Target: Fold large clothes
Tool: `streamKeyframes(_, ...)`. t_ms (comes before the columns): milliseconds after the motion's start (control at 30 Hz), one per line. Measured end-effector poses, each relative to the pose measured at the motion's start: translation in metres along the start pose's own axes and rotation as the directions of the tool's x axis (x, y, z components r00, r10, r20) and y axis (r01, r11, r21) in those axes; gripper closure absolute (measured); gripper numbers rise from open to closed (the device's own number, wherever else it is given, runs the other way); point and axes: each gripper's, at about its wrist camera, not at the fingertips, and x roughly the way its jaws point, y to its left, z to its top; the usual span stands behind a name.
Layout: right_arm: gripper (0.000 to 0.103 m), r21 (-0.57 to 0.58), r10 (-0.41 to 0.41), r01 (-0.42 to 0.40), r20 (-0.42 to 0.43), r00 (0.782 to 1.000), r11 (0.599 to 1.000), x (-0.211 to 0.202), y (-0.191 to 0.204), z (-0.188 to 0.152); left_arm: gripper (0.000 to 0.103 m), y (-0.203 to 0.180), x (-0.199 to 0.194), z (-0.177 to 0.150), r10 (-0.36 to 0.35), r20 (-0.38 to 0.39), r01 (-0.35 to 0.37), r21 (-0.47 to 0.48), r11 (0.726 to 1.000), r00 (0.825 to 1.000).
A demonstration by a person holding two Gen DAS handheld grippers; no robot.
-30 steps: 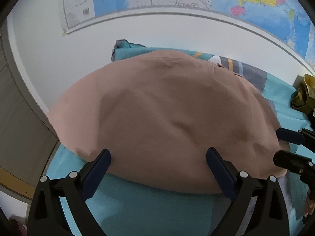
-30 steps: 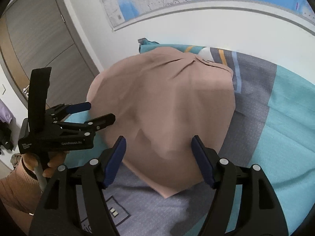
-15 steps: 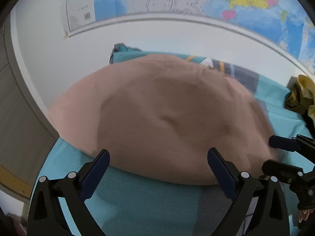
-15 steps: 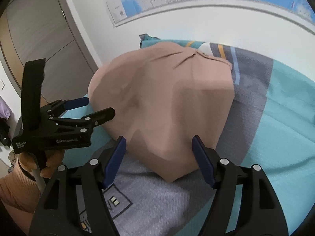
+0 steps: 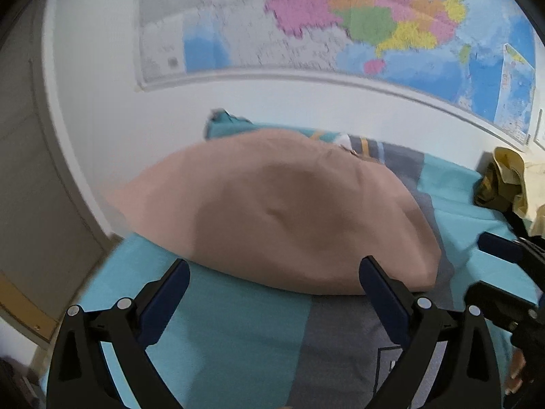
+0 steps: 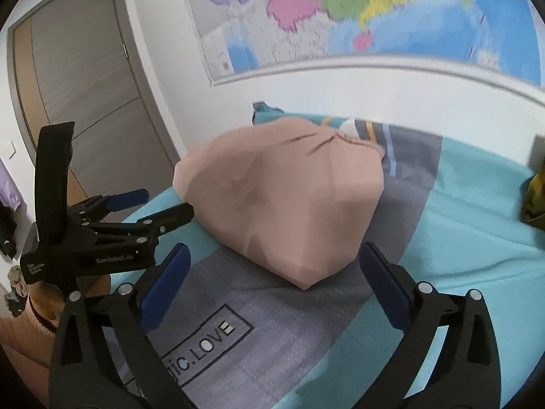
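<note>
Between the fingertips of the right gripper point(image 6: 272, 255), nothing but air: released, just opened out to full width, with no cloth caught on either pad. Likewise at the left gripper point(image 5: 274, 266), close by on its left: spread wide and empty. Just ahead of both sets of tips, and apart from them: the pink garment point(image 6: 289, 197), folded into a plump bundle on the teal and grey bedspread point(image 6: 460, 238), one corner pointing back toward the right gripper. Most likely a let-go after a fold, so handle it as one: draw back straight and clear, without brushing that near corner or dragging the top layer askew. Before reaching in again, look along the near edge for layers that have slipped out of line. Seems puffed in the middle rather than flat, so probably worth smoothing from the near edge toward the wall before any further fold. For the next pinch, take one end of the near edge per gripper and bite through every layer, not only the top one. Lift both ends evenly to keep the edge square. Farther off to the right, well apart from the bundle: a heap of olive and yellow clothes point(image 5: 500, 184), best left alone for now.
</note>
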Motion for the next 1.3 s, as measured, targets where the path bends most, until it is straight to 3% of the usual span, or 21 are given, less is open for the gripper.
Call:
streamKeyframes(100,0.005,-0.016,0.049,-0.048,0.053,0.997,0.999,-0.015,0.008,-0.003,0.007,-0.001,-0.015,0.0,-0.027,0.011,0.027,-0.02,0.999,1.0)
streamKeyframes(333,0.005,0.067,0.085,-0.087,0.029,0.996,0.994,-0.026,0.009,-0.009,0.007,-0.008,-0.033,-0.004,-0.005,0.02,0.005,-0.021,1.0,1.0)
streamKeyframes(633,0.005,0.028,-0.017,0.016,0.051,0.999,0.999,-0.041,0.015,-0.02,0.007,-0.008,-0.043,-0.015,0.001,0.009,-0.001,-0.039,0.999,1.0)
streamKeyframes(1300,0.005,-0.005,-0.015,0.015,0.041,0.999,1.0,-0.054,0.026,-0.027,0.007,-0.011,-0.064,-0.018,-0.001,0.04,0.003,-0.038,0.999,0.999)
